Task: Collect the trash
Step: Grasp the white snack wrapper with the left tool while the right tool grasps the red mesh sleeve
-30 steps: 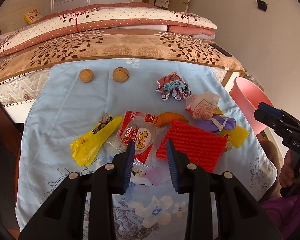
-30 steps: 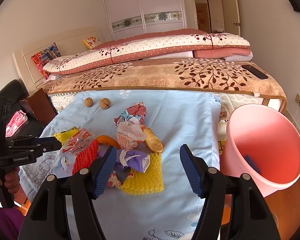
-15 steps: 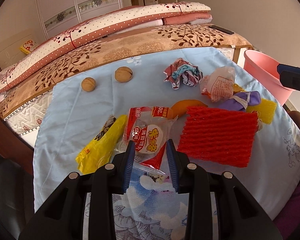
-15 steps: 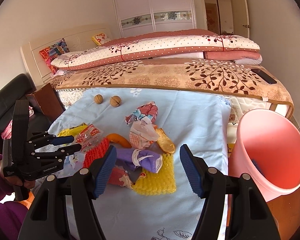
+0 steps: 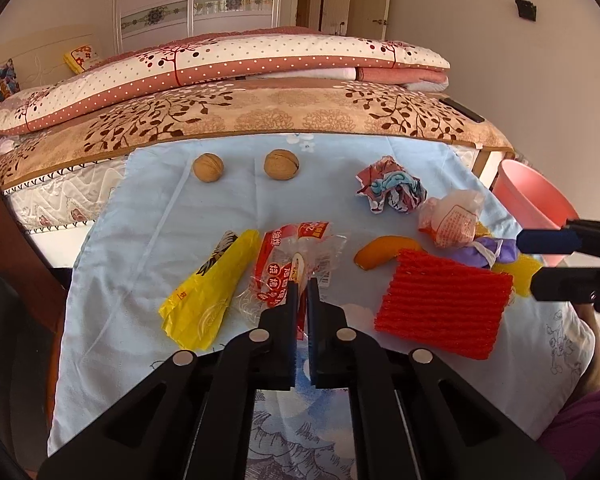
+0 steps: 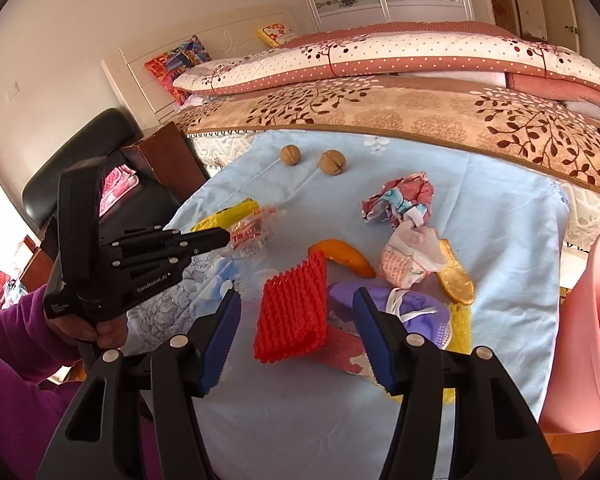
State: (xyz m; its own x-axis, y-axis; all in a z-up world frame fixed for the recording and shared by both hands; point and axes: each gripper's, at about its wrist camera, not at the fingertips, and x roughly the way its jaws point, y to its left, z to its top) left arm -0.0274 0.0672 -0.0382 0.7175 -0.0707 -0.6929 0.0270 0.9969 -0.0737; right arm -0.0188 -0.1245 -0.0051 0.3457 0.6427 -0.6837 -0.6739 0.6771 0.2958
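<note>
My left gripper is shut on the near edge of a clear red-printed snack wrapper on the blue cloth; it also shows in the right wrist view. My right gripper is open, its blue pads either side of a red foam net, just above it. The red net lies right of the wrapper. A yellow bag, orange peel, crumpled paper, a white-pink packet and a purple mask lie around.
A pink bin stands off the cloth's right edge. Two walnuts sit at the far side. A yellow foam net lies under the mask. A bed with folded quilts is behind; a dark chair at left.
My left gripper has closed on the snack wrapper. My right gripper has swung left and lower, from facing the mask and bin to straddling the red foam net.
</note>
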